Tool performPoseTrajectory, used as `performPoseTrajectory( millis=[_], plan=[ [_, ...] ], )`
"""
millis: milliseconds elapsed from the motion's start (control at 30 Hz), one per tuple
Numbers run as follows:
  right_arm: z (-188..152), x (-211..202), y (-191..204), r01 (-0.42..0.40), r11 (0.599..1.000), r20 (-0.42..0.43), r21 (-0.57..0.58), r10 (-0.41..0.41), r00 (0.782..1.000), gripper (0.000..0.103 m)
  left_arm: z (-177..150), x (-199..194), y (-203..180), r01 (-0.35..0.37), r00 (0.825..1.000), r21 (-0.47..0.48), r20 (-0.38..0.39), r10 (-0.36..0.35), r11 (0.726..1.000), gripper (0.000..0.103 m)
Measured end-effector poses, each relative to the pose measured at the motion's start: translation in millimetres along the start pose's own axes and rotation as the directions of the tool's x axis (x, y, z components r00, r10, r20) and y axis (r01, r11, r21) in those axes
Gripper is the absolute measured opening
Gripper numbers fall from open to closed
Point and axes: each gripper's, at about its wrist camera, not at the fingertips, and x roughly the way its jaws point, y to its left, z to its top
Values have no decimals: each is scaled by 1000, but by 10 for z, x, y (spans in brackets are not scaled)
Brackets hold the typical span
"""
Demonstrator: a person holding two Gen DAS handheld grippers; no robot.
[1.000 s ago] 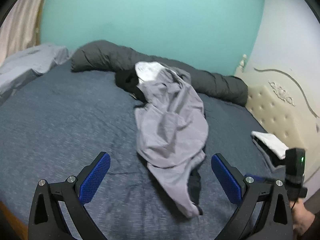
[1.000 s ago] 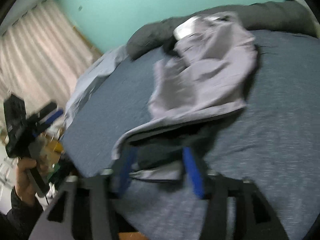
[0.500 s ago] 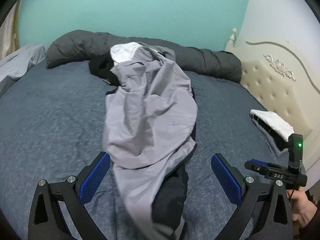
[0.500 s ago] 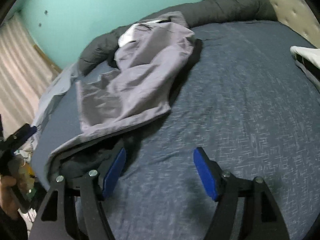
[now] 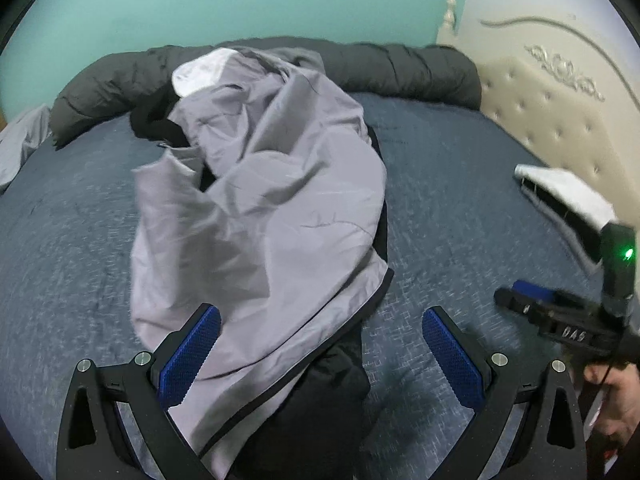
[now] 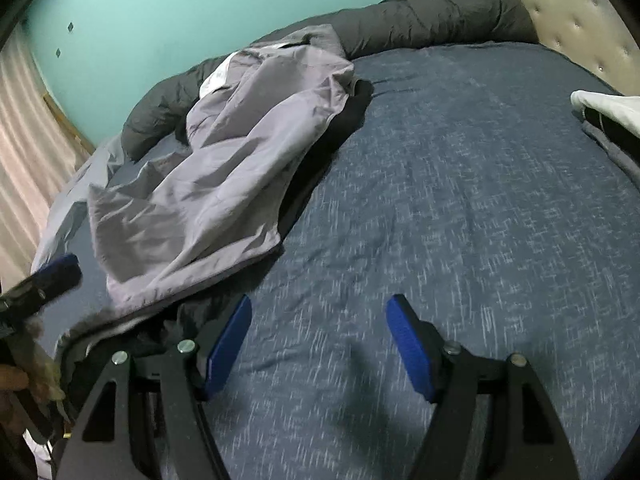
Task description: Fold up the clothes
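A crumpled light grey garment [image 5: 260, 208] with a black lining lies across the blue bed [image 5: 460, 184], its near hem running between my left fingers. My left gripper [image 5: 320, 352] is open and hovers over that hem, with black fabric [image 5: 320, 392] below it. In the right wrist view the same garment [image 6: 216, 184] lies to the left. My right gripper [image 6: 318, 344] is open and empty above bare sheet, its left finger beside the dark hem. The right gripper also shows in the left wrist view [image 5: 560, 316].
A rolled dark grey duvet [image 5: 400, 68] lies along the far side against the teal wall. A folded white and dark stack [image 5: 568, 196] sits by the cream padded headboard [image 5: 552, 120]. A pale sheet [image 6: 68, 208] and curtains [image 6: 24, 128] are at left.
The right gripper has let the garment go and opened, moving right over bare sheet. The garment has slid nearer. The left gripper has moved in over its near hem.
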Motion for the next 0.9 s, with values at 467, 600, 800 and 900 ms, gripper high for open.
performPoseTrajectory(
  millis=[467,600,800,900],
  plan=[
    [158,300,-64,31,998,-13,-57,-32,999,72,-38,1055,-166,-32,988,91,-150,45,995,102],
    [155,336,-83,14,998,-34,-63,-17,999,72,-70,1229,-146,-44,984,103,-165,60,994,102],
    [110,382,-96,-11,999,-62,-53,8,998,72,-126,1381,-71,-54,980,114,-184,74,992,89],
    [77,403,-68,-25,998,-73,-54,21,997,72,-139,1381,-47,-42,981,119,-182,64,992,79]
  ],
)
